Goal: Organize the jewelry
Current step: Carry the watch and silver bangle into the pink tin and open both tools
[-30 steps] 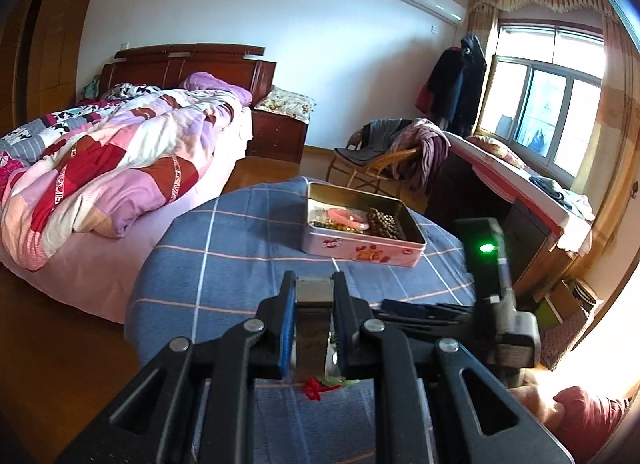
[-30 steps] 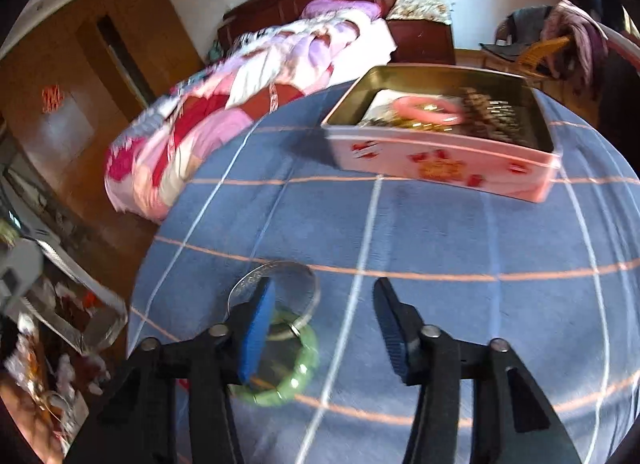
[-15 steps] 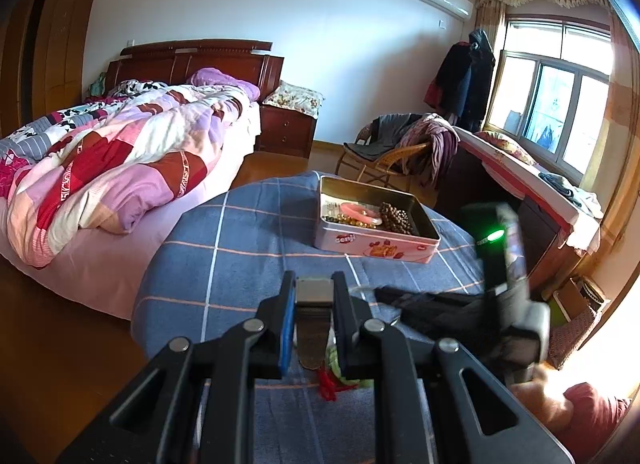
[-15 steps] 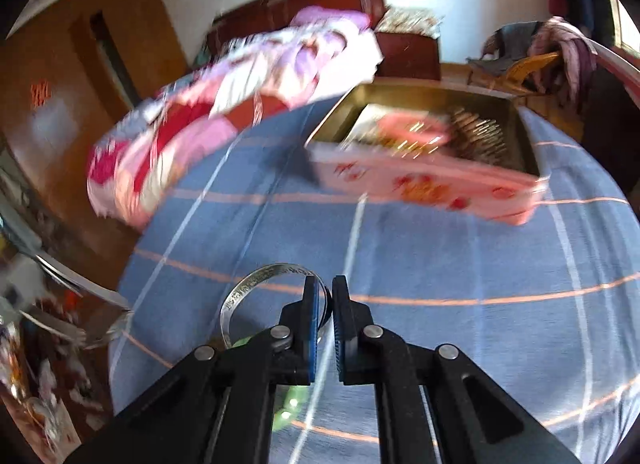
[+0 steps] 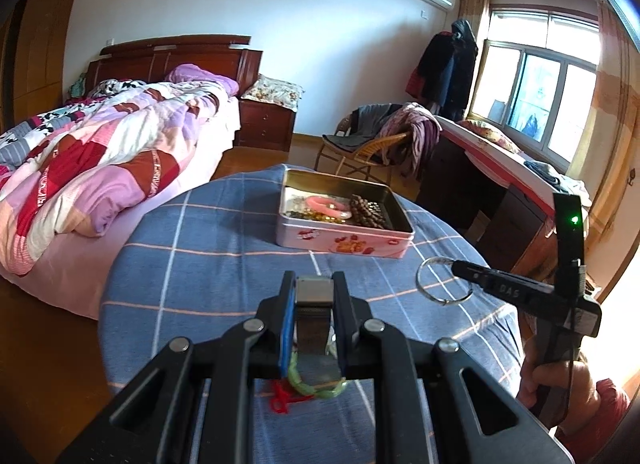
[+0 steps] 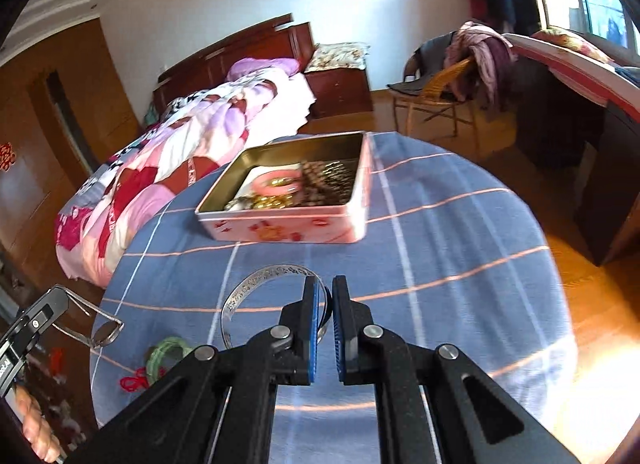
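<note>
My right gripper (image 6: 324,296) is clamped on the silver bangle (image 6: 256,296), held off the cloth; the tin (image 6: 288,192) lies straight ahead, long axis across. The left gripper (image 5: 314,304) pinches a mesh watch band (only the left view shows it). The green bangle (image 6: 166,354) lies nearer the left.

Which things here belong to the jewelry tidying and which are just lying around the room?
Job: silver engraved bangle in right gripper; grey metal mesh strap in left gripper; green bangle with red cord; pink tin box of jewelry.
Lying about: patchwork quilt; wicker chair with clothes; dark coats.
</note>
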